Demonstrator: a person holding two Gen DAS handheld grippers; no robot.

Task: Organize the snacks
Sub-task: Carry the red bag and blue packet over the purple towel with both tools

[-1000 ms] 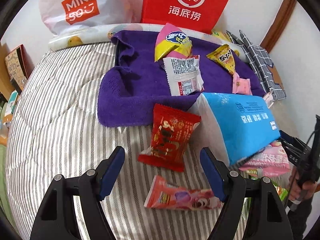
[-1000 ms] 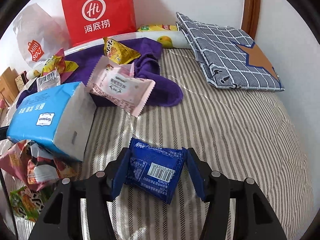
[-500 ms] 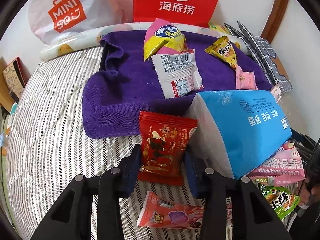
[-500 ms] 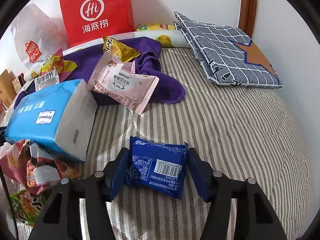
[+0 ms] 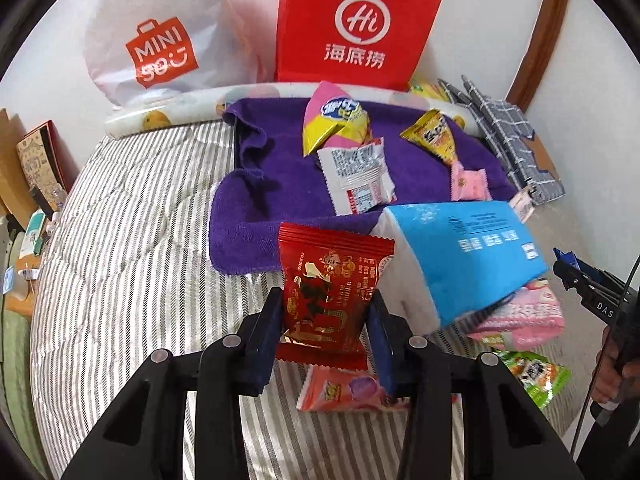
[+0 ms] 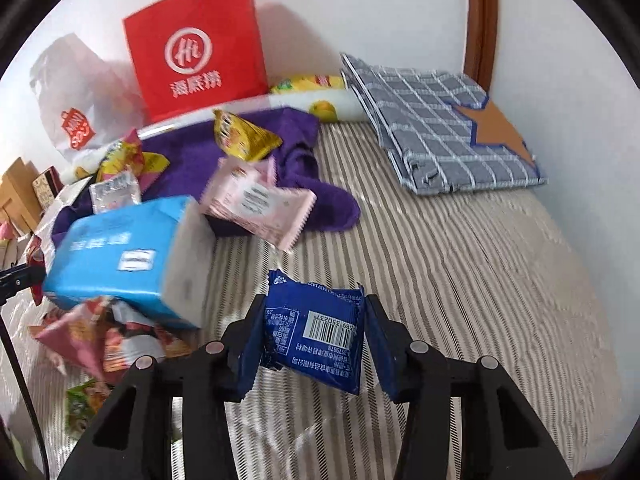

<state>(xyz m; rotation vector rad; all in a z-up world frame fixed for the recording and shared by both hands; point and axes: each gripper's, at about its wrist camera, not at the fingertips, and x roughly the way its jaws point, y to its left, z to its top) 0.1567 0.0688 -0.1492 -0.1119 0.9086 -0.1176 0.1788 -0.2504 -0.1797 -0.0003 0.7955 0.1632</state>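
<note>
My left gripper [image 5: 326, 330] is shut on a red snack packet [image 5: 330, 292] and holds it above the striped bed, just before the purple towel [image 5: 276, 184]. On the towel lie a pink-and-yellow bag [image 5: 334, 120], a white packet [image 5: 358, 176], a yellow packet [image 5: 434, 140] and a small pink packet [image 5: 468, 180]. My right gripper [image 6: 314, 338] is shut on a blue snack packet [image 6: 316, 336], lifted off the bed. A larger pink packet [image 6: 260, 200] lies at the towel's edge in the right wrist view.
A blue tissue pack [image 5: 460, 256] lies over several loose snacks [image 5: 520, 316]; an orange-pink packet [image 5: 344, 390] lies under my left gripper. A red paper bag [image 5: 356, 28] and a white Miniso bag [image 5: 160, 40] stand against the wall. A checked cloth [image 6: 436, 120] lies at the right.
My left gripper closed on the red packet and lifted it. My right gripper lifted the blue packet off the bed and moved forward.
</note>
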